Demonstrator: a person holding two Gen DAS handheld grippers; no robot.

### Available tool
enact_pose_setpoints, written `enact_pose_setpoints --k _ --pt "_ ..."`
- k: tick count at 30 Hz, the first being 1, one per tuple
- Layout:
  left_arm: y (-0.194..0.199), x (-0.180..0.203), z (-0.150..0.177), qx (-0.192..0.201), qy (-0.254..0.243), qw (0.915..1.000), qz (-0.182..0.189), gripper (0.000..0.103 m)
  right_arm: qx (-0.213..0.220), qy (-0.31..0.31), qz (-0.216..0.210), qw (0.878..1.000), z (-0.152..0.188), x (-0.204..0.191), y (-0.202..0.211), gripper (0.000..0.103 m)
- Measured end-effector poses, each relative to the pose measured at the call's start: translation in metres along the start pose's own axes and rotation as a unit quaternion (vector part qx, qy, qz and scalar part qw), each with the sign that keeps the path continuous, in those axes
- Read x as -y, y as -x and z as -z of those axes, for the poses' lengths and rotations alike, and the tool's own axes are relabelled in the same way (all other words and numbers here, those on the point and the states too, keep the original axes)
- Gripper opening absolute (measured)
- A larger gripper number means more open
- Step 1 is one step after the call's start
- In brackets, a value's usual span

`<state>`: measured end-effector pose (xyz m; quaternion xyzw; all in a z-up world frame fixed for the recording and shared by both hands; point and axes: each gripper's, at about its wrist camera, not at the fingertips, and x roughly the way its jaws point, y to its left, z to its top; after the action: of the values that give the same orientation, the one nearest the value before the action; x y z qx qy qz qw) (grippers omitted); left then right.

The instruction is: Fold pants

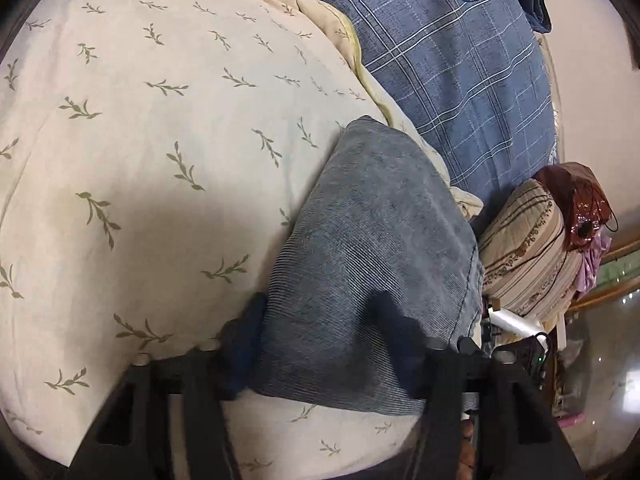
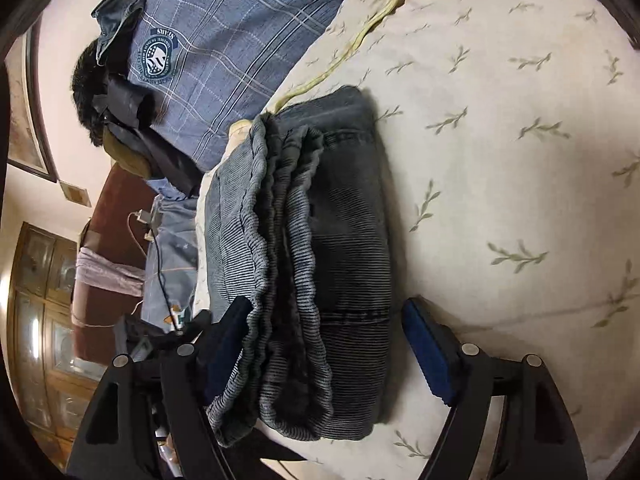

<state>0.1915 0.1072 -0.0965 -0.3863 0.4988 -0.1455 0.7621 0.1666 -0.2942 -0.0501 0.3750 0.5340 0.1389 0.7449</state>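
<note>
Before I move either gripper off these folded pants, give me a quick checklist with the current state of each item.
1. Pants folded into a compact stack on the leaf-print quilt: ok, several layers show at the near edge.
2. Right gripper open: ok, its fingers straddle the stack, the right pad clear of the cloth.
3. Left gripper released: cannot tell, the fabric drapes over both fingers and hides any gap.
4. Layer edges aligned: not ok, the leftmost layer splays outward in the right wrist view.
5. Stack fully supported on the quilt: cannot tell, its far end sits near the quilt's edge beside the blue plaid bedding.
</note>
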Motion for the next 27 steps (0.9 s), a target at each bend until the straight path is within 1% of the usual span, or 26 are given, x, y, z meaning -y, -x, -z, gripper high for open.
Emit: enact_pose_setpoints --k 1,2,3,4,5,6,7,8,9,10,11,12,13,15,16,18,19,20,21,22,23,24,25,26,27 --pt "0.001 0.003 -0.001 0.006 -0.008 0.9999 -0.001 0.025 -0.004 0.000 -0.005 1.000 0.000 0.000 -0.002 0.063" --pt "-0.002 0.006 0.000 0.004 -0.013 0.9999 0.006 0.015 -0.002 0.000 -0.003 1.000 -0.001 0.001 -0.001 0.059" --pt "0.000 0.011 0.001 0.005 -0.023 0.9997 0.009 0.015 -0.002 0.002 0.001 1.000 -0.003 0.000 -0.002 0.056" --pt "0.003 0.019 0.001 0.011 -0.036 0.9993 0.006 0.012 0.000 0.005 0.005 1.000 -0.003 -0.002 0.001 0.050" --pt "0.006 0.024 0.001 0.011 -0.037 0.9992 0.013 0.011 0.009 0.009 0.008 1.000 -0.004 -0.006 0.005 0.046" --pt "0.011 0.027 0.003 0.011 -0.037 0.9990 0.020 0.010 0.021 0.025 0.012 0.999 -0.005 -0.014 0.011 0.044" --pt "0.018 0.033 0.004 0.012 -0.040 0.9985 0.036 0.010 0.036 0.042 0.018 0.998 -0.008 -0.025 0.018 0.040" --pt "0.024 0.038 0.004 0.020 -0.044 0.9978 0.045 0.010 0.047 0.054 0.018 0.997 -0.009 -0.032 0.023 0.037" --pt "0.032 0.048 0.004 0.038 -0.061 0.9965 0.045 0.010 0.054 0.068 0.009 0.996 -0.014 -0.039 0.029 0.036" --pt "0.037 0.055 0.005 0.047 -0.076 0.9951 0.041 0.010 0.060 0.087 0.000 0.994 -0.020 -0.049 0.033 0.033" --pt "0.038 0.060 0.004 0.053 -0.090 0.9938 0.039 0.010 0.068 0.114 -0.001 0.991 -0.029 -0.062 0.036 0.032" --pt "0.038 0.063 0.004 0.057 -0.101 0.9927 0.033 0.010 0.072 0.129 0.001 0.989 -0.034 -0.070 0.036 0.032" --pt "0.033 0.065 0.001 0.057 -0.111 0.9920 0.018 0.010 0.072 0.144 0.001 0.987 -0.041 -0.077 0.035 0.032" --pt "0.018 0.059 -0.002 0.041 -0.118 0.9922 -0.008 0.012 0.049 0.157 0.007 0.986 -0.051 -0.079 0.022 0.032" --pt "0.008 0.050 -0.004 0.030 -0.106 0.9937 -0.017 0.013 0.037 0.155 0.014 0.987 -0.054 -0.076 0.013 0.034" --pt "-0.007 0.039 -0.003 0.006 -0.094 0.9950 -0.031 0.017 0.012 0.133 0.029 0.991 -0.049 -0.055 -0.005 0.046" --pt "-0.012 0.038 -0.003 -0.004 -0.088 0.9956 -0.034 0.024 0.008 0.121 0.032 0.992 -0.045 -0.045 -0.009 0.055" --pt "-0.012 0.041 -0.004 -0.005 -0.087 0.9958 -0.029 0.031 0.003 0.098 0.024 0.995 -0.042 -0.032 -0.012 0.066" --pt "-0.010 0.043 -0.007 0.000 -0.088 0.9957 -0.029 0.035 -0.003 0.063 0.006 0.998 -0.042 -0.021 -0.012 0.070" --pt "-0.004 0.047 -0.012 0.011 -0.087 0.9957 -0.031 0.040 -0.006 0.043 -0.009 0.999 -0.042 -0.016 -0.010 0.071" --pt "0.002 0.049 -0.018 0.018 -0.078 0.9964 -0.026 0.046 -0.007 0.041 -0.020 0.999 -0.044 -0.018 -0.007 0.073" --pt "0.006 0.050 -0.025 0.026 -0.068 0.9972 -0.015 0.050 -0.001 0.052 -0.018 0.999 -0.046 -0.023 -0.003 0.075" --pt "0.011 0.052 -0.031 0.032 -0.061 0.9975 -0.015 0.057 0.013 0.065 -0.008 0.998 -0.050 -0.031 0.004 0.080" --pt "0.014 0.055 -0.043 0.038 -0.055 0.9972 -0.031 0.058 0.019 0.070 -0.010 0.997 -0.054 -0.038 0.007 0.084" --pt "0.017 0.056 -0.052 0.041 -0.054 0.9970 -0.037 0.058 0.017 0.077 -0.016 0.997 -0.058 -0.044 0.008 0.086"
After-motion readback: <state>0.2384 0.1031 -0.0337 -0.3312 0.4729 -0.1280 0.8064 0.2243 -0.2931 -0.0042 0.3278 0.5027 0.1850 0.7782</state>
